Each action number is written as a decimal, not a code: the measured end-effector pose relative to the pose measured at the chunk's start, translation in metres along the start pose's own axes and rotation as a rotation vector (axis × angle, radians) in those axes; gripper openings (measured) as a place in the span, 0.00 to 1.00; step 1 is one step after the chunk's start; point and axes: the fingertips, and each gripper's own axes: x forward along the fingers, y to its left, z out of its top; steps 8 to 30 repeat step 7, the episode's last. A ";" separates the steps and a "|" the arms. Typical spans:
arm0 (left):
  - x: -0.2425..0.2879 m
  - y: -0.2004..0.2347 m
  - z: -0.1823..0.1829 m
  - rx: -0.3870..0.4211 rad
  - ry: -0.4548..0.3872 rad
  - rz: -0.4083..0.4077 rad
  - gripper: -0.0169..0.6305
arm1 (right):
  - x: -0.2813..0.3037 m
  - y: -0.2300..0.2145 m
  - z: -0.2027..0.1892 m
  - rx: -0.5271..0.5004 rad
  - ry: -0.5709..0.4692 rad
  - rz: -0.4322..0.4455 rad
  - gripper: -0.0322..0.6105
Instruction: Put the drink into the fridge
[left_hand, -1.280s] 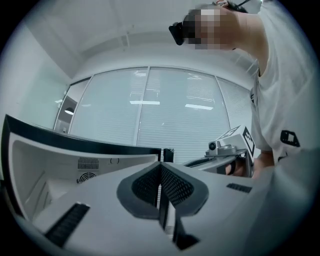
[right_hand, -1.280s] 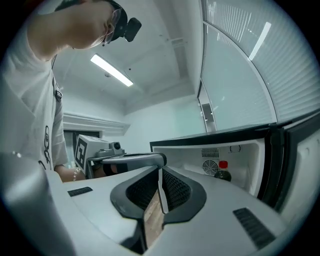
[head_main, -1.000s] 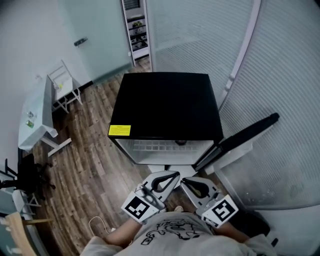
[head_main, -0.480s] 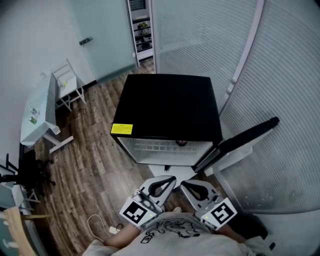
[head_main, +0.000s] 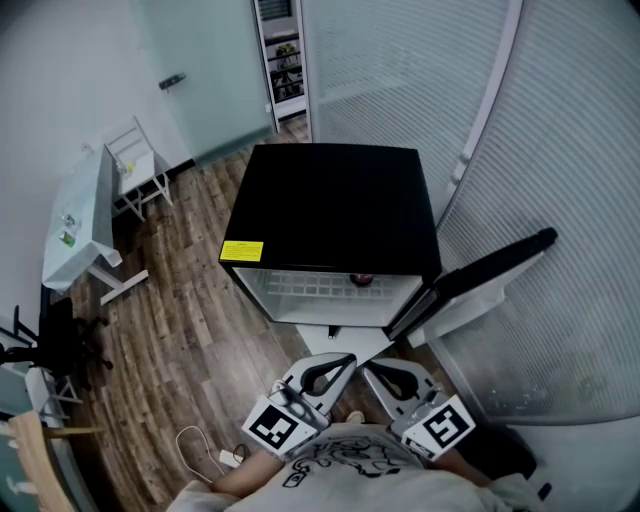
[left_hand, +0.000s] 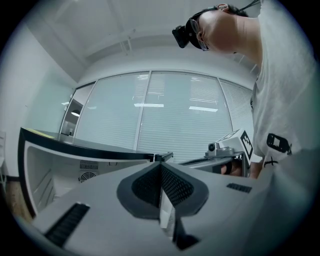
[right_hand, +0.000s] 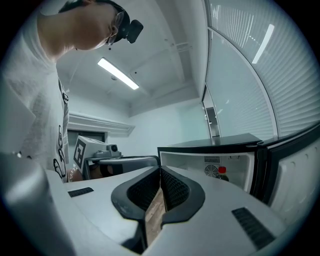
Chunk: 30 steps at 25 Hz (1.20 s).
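Observation:
A black mini fridge (head_main: 335, 215) stands on the wood floor with its door (head_main: 480, 280) swung open to the right. Inside, a drink bottle with a red cap (head_main: 361, 281) stands on the shelf; in the right gripper view the bottle (right_hand: 222, 173) is near the fan at the back wall. My left gripper (head_main: 349, 359) and right gripper (head_main: 367, 367) are side by side close to the person's body, in front of the fridge opening. Both are shut with nothing between the jaws, as the left gripper view (left_hand: 161, 167) and right gripper view (right_hand: 160, 172) show.
A curved frosted glass wall (head_main: 560, 200) runs along the right, close behind the open door. At the left stand a white desk (head_main: 75, 225), a white chair (head_main: 135, 165) and a black office chair (head_main: 50, 345). A cable with a plug strip (head_main: 215, 455) lies on the floor near the person's feet.
Both grippers have drawn back slightly toward the person's body. The fridge, its open door and the bottle inside stand as before.

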 end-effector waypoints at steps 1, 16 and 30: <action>0.000 -0.001 0.000 -0.001 -0.001 0.005 0.03 | -0.002 0.000 0.000 -0.003 0.003 -0.001 0.11; -0.001 -0.007 -0.001 0.011 -0.002 0.012 0.03 | -0.008 0.000 0.001 -0.008 -0.001 -0.012 0.11; -0.001 -0.007 -0.001 0.011 -0.002 0.012 0.03 | -0.008 0.000 0.001 -0.008 -0.001 -0.012 0.11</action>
